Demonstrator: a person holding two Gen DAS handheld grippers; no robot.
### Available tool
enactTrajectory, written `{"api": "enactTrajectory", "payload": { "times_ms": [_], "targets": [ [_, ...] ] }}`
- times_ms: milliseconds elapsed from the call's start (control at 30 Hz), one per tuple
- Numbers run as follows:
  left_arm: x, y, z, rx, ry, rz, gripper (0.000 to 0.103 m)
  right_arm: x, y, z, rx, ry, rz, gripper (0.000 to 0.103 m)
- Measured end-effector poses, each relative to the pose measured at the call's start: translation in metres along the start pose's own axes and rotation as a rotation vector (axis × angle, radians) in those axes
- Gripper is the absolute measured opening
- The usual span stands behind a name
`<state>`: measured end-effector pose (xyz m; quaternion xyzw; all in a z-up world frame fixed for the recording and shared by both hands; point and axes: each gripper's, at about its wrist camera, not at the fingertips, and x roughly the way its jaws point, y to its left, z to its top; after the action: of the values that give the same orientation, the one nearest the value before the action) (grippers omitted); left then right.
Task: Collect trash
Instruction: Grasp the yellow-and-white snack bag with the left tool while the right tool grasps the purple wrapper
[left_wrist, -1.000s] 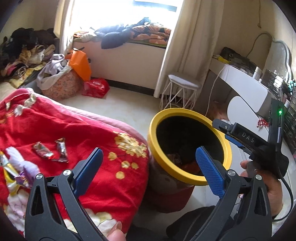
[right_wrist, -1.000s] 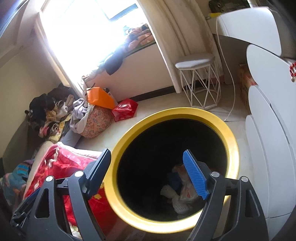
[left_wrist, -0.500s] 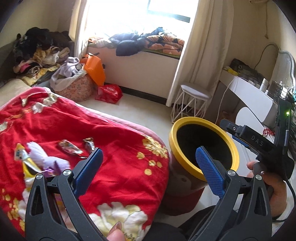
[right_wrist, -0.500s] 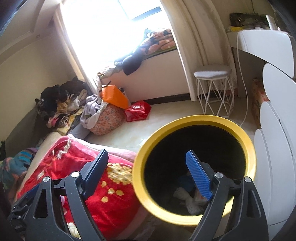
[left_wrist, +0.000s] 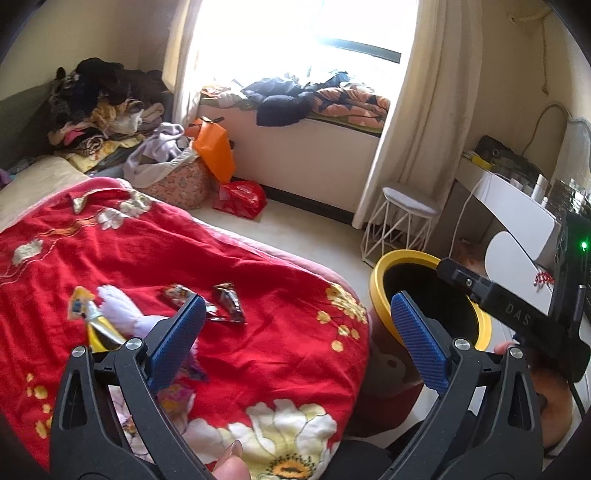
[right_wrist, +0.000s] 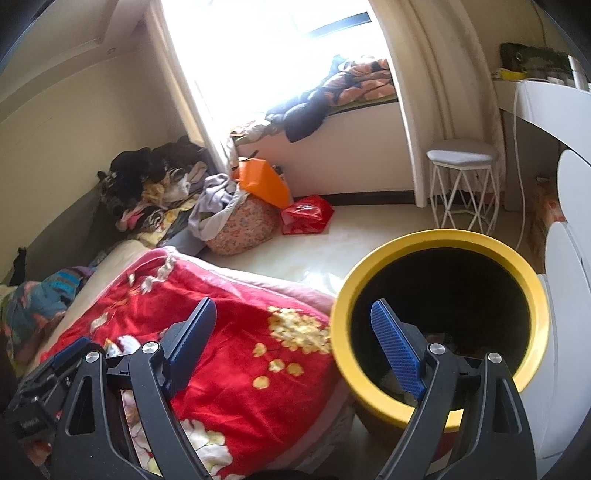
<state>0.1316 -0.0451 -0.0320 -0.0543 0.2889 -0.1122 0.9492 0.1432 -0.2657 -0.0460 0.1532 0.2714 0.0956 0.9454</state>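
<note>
Both grippers have swung from the yellow-rimmed bin (right_wrist: 436, 317) toward the red blanket (left_wrist: 258, 295), the left gripper (left_wrist: 295, 339) and right gripper (right_wrist: 295, 347) each spread wide and empty, with two dark wrappers (left_wrist: 207, 302) lying on the blanket beside a plush toy (left_wrist: 118, 306).

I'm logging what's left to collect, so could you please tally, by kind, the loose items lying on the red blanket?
Dark snack wrappers: 2
Purple-and-white plush toy: 1
Yellow packet beside the toy: 1
Total: 4
More bits lie behind the left gripper, too hidden to count.
</note>
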Motion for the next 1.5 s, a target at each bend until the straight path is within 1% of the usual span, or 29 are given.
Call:
{"api": "enactTrajectory", "payload": {
  "times_ms": [467,800,1000,1200,1367,1467,1500],
  "targets": [
    [-0.018,0.045,0.006,-0.059,-0.035,0.085,0.092,0.005,0.043,-0.011,-0.091,0.017,0.064,0.084],
    [-0.029,0.09,0.011,-0.141,-0.055,0.155,0.092,0.009,0.073,-0.023,-0.158,0.044,0.116,0.084],
    [-0.035,0.116,0.011,-0.191,-0.062,0.195,0.092,0.014,0.093,-0.036,-0.209,0.074,0.143,0.084],
    [-0.039,0.139,0.009,-0.24,-0.073,0.238,0.092,0.023,0.113,-0.048,-0.246,0.117,0.191,0.084],
    [-0.035,0.16,0.001,-0.287,-0.054,0.27,0.092,0.035,0.129,-0.057,-0.274,0.162,0.227,0.083],
    [-0.03,0.173,-0.006,-0.32,-0.029,0.27,0.092,0.046,0.138,-0.063,-0.287,0.201,0.245,0.076],
    [-0.028,0.176,-0.009,-0.331,-0.019,0.269,0.092,0.05,0.141,-0.065,-0.29,0.216,0.25,0.071]
  ]
}}
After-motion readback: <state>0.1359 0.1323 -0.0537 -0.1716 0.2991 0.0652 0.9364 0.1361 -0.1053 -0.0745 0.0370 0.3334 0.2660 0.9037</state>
